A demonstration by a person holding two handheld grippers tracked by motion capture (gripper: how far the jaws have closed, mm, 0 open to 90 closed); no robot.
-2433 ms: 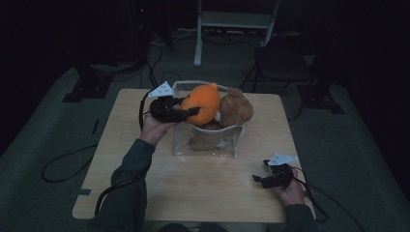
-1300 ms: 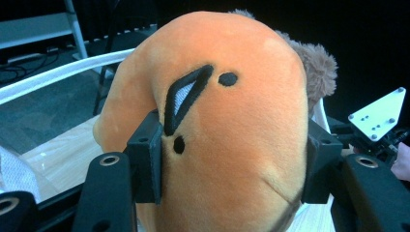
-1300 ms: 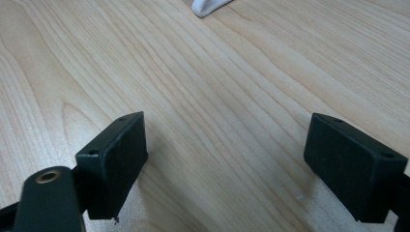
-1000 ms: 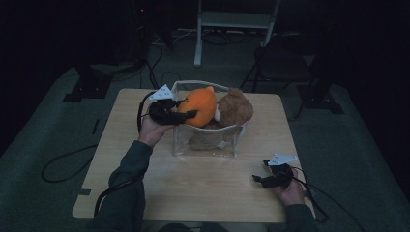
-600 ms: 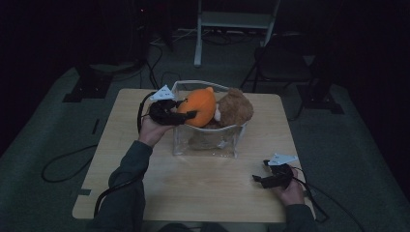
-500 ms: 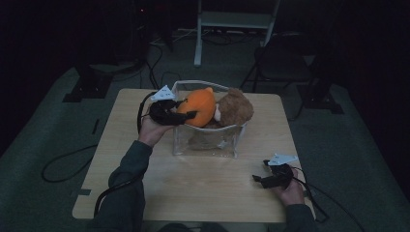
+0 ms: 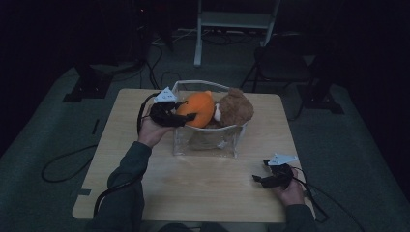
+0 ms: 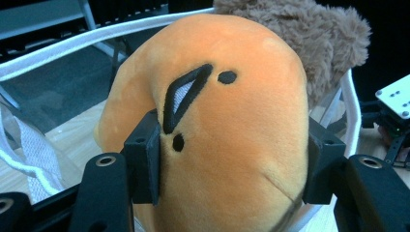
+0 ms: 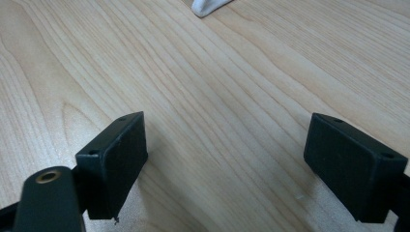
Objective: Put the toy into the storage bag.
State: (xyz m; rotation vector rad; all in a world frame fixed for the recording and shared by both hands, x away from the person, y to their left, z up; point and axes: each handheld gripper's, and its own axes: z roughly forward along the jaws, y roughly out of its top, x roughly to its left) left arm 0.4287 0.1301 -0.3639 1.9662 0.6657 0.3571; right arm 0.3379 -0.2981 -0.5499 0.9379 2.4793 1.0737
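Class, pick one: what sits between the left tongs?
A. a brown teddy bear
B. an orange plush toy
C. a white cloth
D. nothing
B: in the left gripper view the left tongs press both sides of the orange plush toy, held over the clear bag.

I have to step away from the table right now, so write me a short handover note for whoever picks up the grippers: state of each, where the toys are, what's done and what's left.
Left gripper: jaws pressed on both sides of the orange plush toy, holding it at the rim of the clear bag, partly inside.
Right gripper: open, nothing between the jaws, resting low over the wooden table near its right front corner.
Brown plush toy: sitting in the bag beside the orange one.
Done: brown toy is in.
Left, probably: settle the orange toy fully into the bag and let go.
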